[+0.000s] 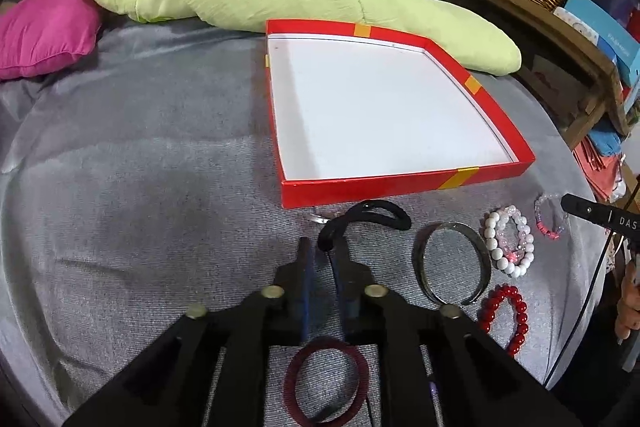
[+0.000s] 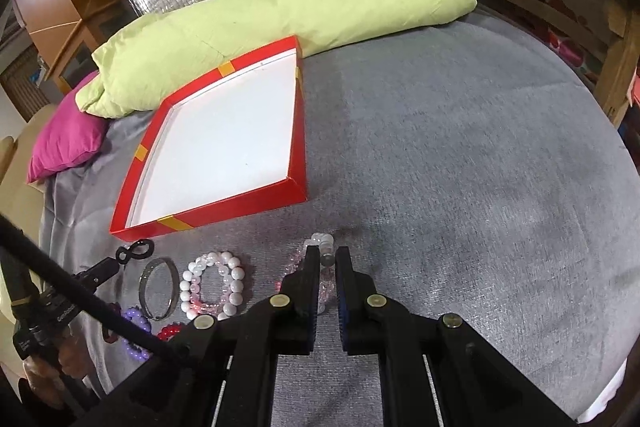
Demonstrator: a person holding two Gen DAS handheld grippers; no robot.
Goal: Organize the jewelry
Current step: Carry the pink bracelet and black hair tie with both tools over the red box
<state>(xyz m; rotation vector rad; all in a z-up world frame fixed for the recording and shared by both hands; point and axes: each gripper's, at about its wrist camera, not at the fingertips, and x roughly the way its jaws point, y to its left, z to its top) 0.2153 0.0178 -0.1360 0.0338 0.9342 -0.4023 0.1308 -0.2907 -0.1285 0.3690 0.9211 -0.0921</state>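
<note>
Fingers of my left gripper (image 1: pixel 320 247) are pinching the black hair tie (image 1: pixel 370 213); right gripper (image 2: pixel 328 261) is straddling a clear bead bracelet (image 2: pixel 322 247), slightly apart. Next, lifting both into the red box (image 1: pixel 400 183).

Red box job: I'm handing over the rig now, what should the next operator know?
Left gripper: fingers nearly closed at the black hair tie, grip unclear.
Right gripper: fingers astride the clear bead bracelet, grip unclear.
Red box: on the grey cloth, nothing in it.
To do: silver bangle, white bead bracelet, red bead bracelet, maroon hair tie, all on the cloth.
</note>
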